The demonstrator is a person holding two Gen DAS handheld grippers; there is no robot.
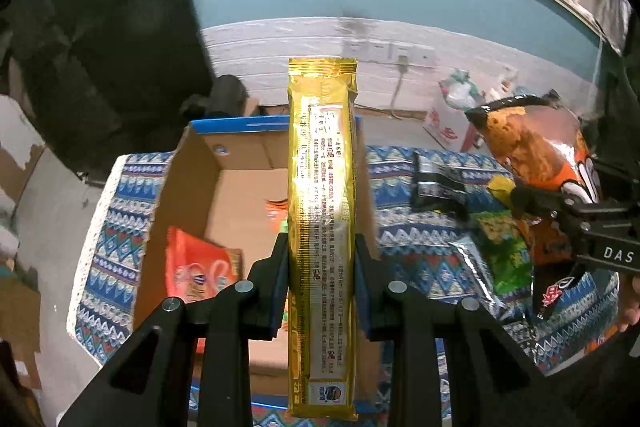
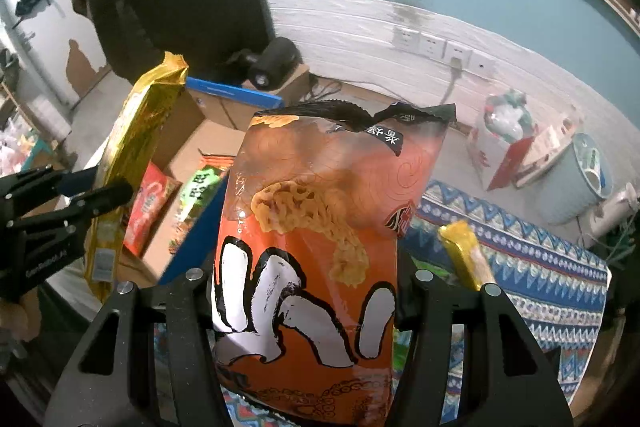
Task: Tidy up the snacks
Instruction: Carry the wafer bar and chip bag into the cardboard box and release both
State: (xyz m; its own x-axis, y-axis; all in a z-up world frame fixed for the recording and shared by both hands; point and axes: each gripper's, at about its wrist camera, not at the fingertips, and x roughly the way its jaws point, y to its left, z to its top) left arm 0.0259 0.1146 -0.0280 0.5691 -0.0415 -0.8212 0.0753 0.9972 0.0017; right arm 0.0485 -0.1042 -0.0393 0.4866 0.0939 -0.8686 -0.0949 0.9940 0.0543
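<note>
My left gripper (image 1: pixel 321 251) is shut on a long gold snack packet (image 1: pixel 322 187) and holds it upright above an open cardboard box (image 1: pixel 236 183). The box holds a red snack bag (image 1: pixel 196 263) and others. My right gripper (image 2: pixel 306 267) is shut on an orange snack bag (image 2: pixel 316 235), held up to the right of the box. In the left wrist view the right gripper (image 1: pixel 532 203) and orange bag (image 1: pixel 536 147) show at the right. In the right wrist view the left gripper (image 2: pixel 96 195) and gold packet (image 2: pixel 132 155) show at the left.
A blue patterned cloth (image 1: pixel 416 219) covers the table, with a black packet (image 1: pixel 436 183) and a green bag (image 1: pixel 500 247) on it. Another gold packet (image 2: pixel 466 255) lies on the cloth. A white box (image 2: pixel 500 143) and a pale bin (image 2: pixel 580 179) stand on the floor beyond.
</note>
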